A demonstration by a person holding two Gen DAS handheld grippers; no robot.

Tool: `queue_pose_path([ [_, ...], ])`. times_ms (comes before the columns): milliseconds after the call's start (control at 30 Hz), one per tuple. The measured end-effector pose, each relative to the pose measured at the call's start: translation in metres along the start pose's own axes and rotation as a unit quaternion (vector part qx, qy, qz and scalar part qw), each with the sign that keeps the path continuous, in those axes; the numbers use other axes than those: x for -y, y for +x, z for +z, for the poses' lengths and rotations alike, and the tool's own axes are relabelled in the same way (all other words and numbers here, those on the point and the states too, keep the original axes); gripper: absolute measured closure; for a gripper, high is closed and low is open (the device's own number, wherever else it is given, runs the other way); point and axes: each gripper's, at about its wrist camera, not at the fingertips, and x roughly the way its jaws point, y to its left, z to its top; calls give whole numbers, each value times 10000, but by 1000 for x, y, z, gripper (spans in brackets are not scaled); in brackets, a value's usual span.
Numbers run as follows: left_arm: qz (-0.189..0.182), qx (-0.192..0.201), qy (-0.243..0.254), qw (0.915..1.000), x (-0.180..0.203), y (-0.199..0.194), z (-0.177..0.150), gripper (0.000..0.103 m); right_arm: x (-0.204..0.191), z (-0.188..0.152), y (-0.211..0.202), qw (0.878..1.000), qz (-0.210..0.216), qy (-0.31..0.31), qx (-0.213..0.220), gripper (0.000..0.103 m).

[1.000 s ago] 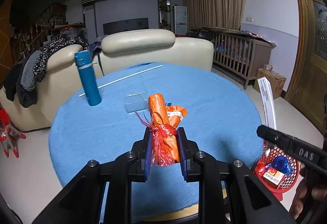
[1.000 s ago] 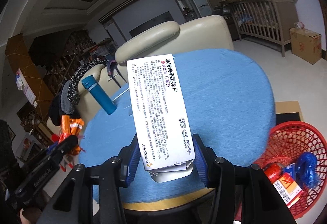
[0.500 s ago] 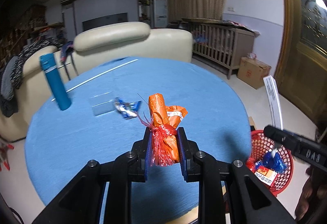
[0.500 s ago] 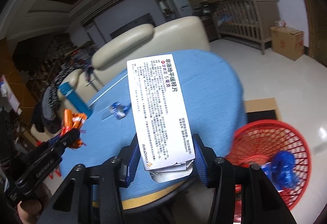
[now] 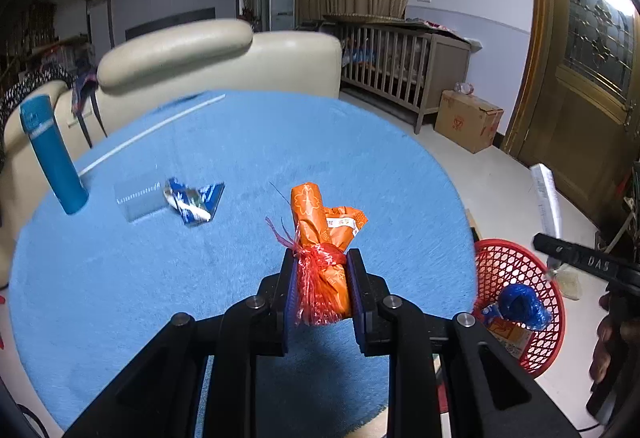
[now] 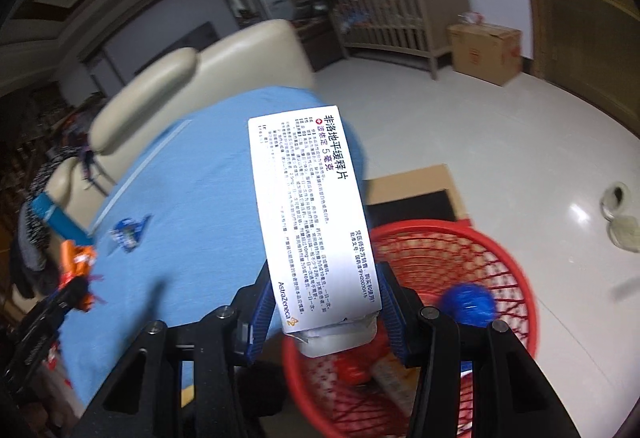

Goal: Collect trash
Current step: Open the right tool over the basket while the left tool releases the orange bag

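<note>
The right gripper (image 6: 326, 312) has its jaws closed on the lower end of a white medicine box (image 6: 310, 214), which stands up tall between them. Just beyond and below the jaws sits the red mesh basket (image 6: 508, 262) on the floor, already holding a blue bundle (image 6: 466, 304) and other scraps. The box is long and pinched only near its foot, so if released before the jaws are squarely over the basket mouth it could tip, strike the rim and fall to the floor; the table (image 6: 192, 206) edge just left of the jaws could also catch it.

The left gripper (image 5: 322, 284) has its jaws clamped on an orange wrapper bundle (image 5: 318, 234) tied in red netting, held above the near part of the table. Its loose netting may snag on the pads at release. Ahead and left of those jaws lie a blue-and-white wrapper (image 5: 192, 200), then a clear plastic piece (image 5: 138, 196), a blue flask (image 5: 50, 154) and a thin white rod (image 5: 152, 128), uncollected. The basket lies off to the right, beyond the table edge.
</note>
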Motion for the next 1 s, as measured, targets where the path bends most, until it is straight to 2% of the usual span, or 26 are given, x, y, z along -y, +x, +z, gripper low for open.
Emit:
queue_pose_path([
  [133, -3, -189, -128, 9997, -8, 13, -4, 79, 26, 6, 11, 9992, -362, 155, -97, 52],
  [433, -140, -335, -76, 9993, 0, 23, -4, 79, 44, 12, 17, 9972, -676, 244, -206, 52],
  [767, -467, -319, 373, 9977, 42, 28, 5, 79, 62, -11, 20, 9957, -673, 444, -447, 52],
  [1000, -862, -283, 830, 9924, 90, 29, 12, 79, 81, -36, 29, 9931, -599, 681, -739, 52],
])
